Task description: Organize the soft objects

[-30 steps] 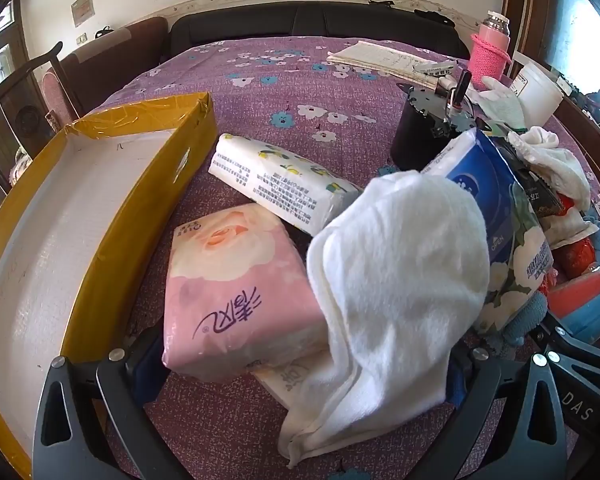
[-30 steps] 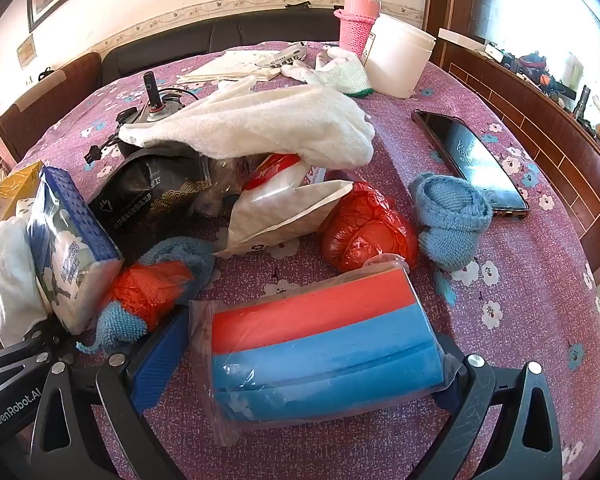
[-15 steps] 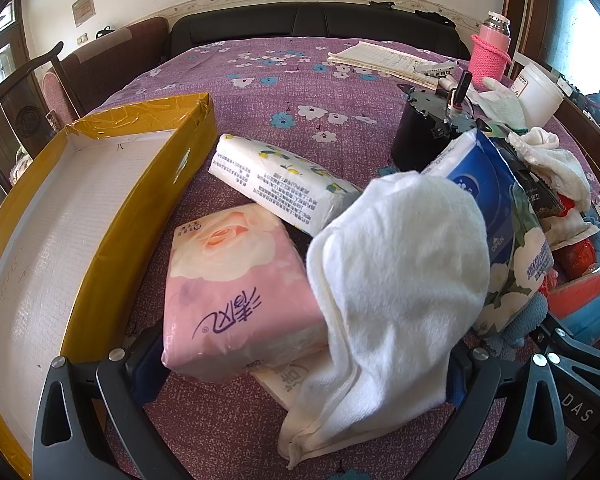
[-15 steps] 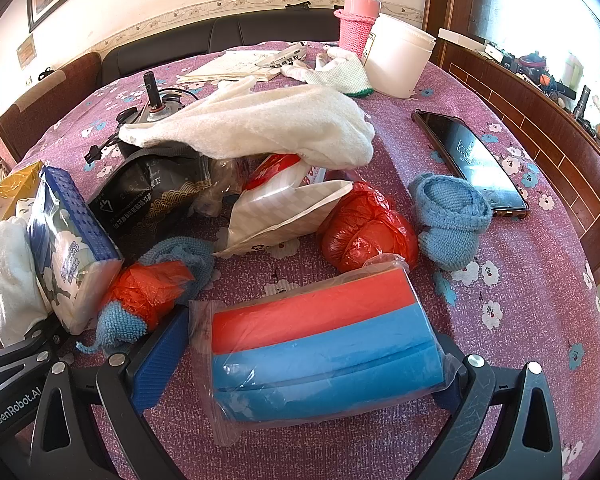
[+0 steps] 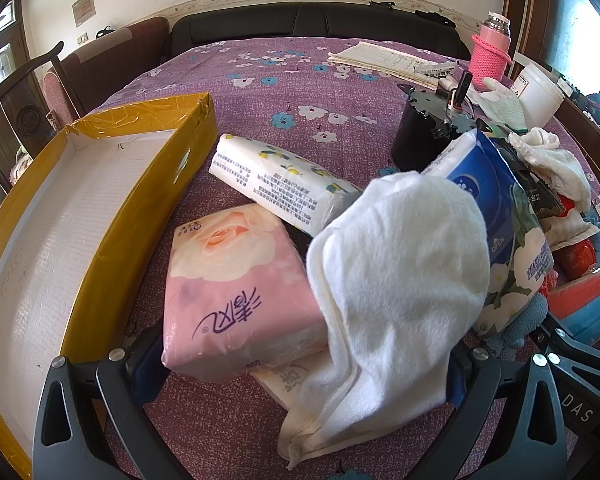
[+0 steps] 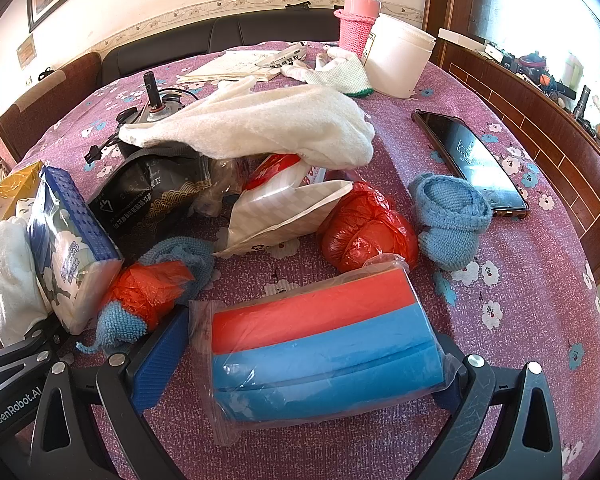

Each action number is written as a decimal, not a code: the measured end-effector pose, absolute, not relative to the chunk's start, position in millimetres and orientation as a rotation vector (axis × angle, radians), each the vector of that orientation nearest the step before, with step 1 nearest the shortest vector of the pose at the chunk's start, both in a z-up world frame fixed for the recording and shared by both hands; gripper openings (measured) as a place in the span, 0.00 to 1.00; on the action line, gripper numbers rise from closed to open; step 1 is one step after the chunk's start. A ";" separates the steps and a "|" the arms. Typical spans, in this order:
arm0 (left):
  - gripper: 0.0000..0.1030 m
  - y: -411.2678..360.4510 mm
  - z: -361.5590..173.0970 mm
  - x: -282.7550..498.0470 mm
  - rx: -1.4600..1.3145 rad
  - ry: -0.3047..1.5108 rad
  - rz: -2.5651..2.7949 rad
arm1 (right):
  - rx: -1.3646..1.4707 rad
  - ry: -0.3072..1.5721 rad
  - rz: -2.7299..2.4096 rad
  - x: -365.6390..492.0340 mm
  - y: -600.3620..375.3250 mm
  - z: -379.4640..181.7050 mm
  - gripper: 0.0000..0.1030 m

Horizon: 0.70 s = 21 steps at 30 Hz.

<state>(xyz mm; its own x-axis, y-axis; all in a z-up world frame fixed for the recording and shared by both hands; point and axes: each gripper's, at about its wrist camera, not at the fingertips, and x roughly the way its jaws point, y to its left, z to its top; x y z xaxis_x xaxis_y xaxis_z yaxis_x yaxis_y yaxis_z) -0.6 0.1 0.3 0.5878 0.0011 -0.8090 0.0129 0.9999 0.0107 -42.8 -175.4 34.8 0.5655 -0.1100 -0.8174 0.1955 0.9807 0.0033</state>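
Observation:
My left gripper (image 5: 300, 364) is open around a pink rose tissue pack (image 5: 236, 288) and a white towel (image 5: 396, 288) that drapes over another pack. A white patterned tissue pack (image 5: 280, 184) and a blue tissue pack (image 5: 496, 216) lie beyond. A yellow box (image 5: 100, 216) stands open and empty at the left. My right gripper (image 6: 300, 364) is open around a bagged red and blue sponge pack (image 6: 324, 348). Ahead lie a white towel (image 6: 260, 128), a red bag (image 6: 364, 232), a blue knitted sock (image 6: 452, 216) and a second blue sock stuffed with red plastic (image 6: 148, 300).
On the purple flowered tablecloth (image 6: 520, 280) are a black phone (image 6: 472, 160), a white tub (image 6: 396, 60), a pink flask (image 6: 360, 12), papers (image 6: 236, 66), a black pouch (image 6: 152, 196), a black motor (image 5: 424, 132) and a white paper bag (image 6: 284, 212). A dark sofa stands behind.

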 end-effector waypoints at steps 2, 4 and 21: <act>1.00 0.1 0.3 -0.6 0.016 0.942 -0.007 | 0.097 0.953 -0.180 -42.8 -175.3 34.8 0.99; 1.00 0.0 0.3 -0.5 0.016 0.942 -0.007 | 0.097 0.953 -0.180 -42.9 -175.3 34.9 0.99; 1.00 3.6 4.8 -0.7 0.030 0.986 -0.040 | 0.108 0.956 -0.202 -40.1 -175.9 35.4 0.99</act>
